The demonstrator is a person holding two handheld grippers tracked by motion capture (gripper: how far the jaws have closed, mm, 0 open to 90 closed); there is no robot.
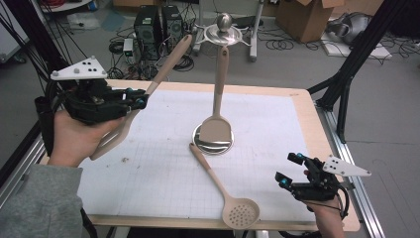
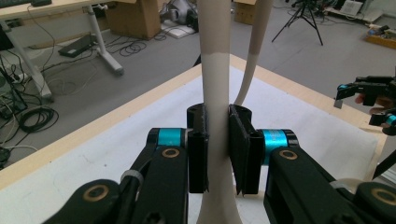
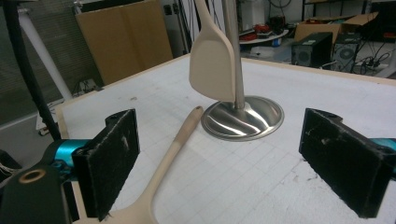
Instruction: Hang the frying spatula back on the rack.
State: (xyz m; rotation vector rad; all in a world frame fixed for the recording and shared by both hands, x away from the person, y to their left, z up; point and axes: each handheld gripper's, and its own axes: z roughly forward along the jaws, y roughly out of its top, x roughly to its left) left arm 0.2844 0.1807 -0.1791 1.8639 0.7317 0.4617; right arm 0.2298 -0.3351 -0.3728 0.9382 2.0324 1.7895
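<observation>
The bench [image 1: 307,106] fills the middle of the high view, its white gridded mat [image 1: 148,173] bearing no writing that can be read. At centre stands a steel stand [image 1: 214,141] with a round base, and a flat turner [image 1: 216,130] hangs against its pole. A slotted spoon [image 1: 241,213] lies at lower centre, its handle tip just beside the base. At the left of the frame the left claw [image 1: 141,101] is clamped on the handle of a long utensil [image 1: 168,64], which slants up toward the upper centre; the left claw's own view shows both pads pressed on that handle. At lower right the right claw [image 1: 289,171] stands wide and holds nothing, near the spoon.
</observation>
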